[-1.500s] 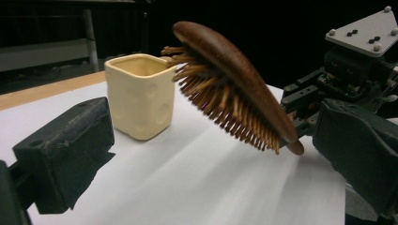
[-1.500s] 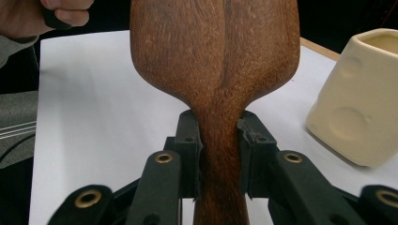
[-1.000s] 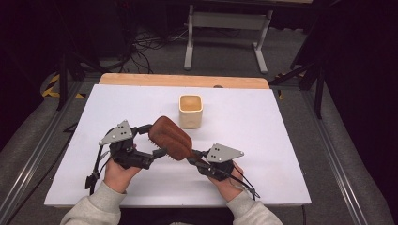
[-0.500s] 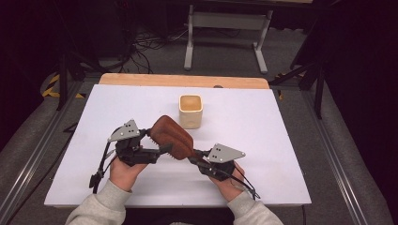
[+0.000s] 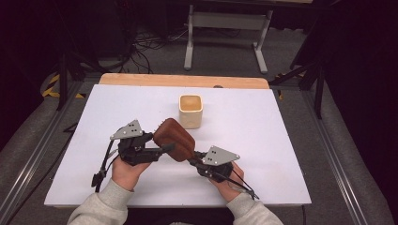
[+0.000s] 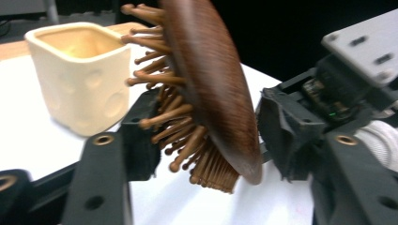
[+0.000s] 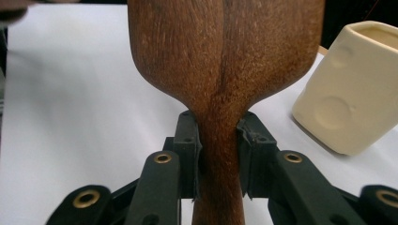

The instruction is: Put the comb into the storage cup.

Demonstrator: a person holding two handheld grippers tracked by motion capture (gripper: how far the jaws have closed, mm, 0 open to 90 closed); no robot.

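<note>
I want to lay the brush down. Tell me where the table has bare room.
Free: the white table right of the cream cup, the far left corner, and the near strip by the left edge. Crowded: the middle, where the left gripper and right gripper flank the wooden hairbrush just before the cup.

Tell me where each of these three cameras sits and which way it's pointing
High view: above the person's side, looking forward and down on the white table; forearms, both hands and claws show.
Left gripper view: rides the left claw, looking along it at the hairbrush bristles; the right claw beyond.
Right gripper view: rides the right claw, shut on the brush handle.
Shared: all three show the brush and the cream cup.
</note>
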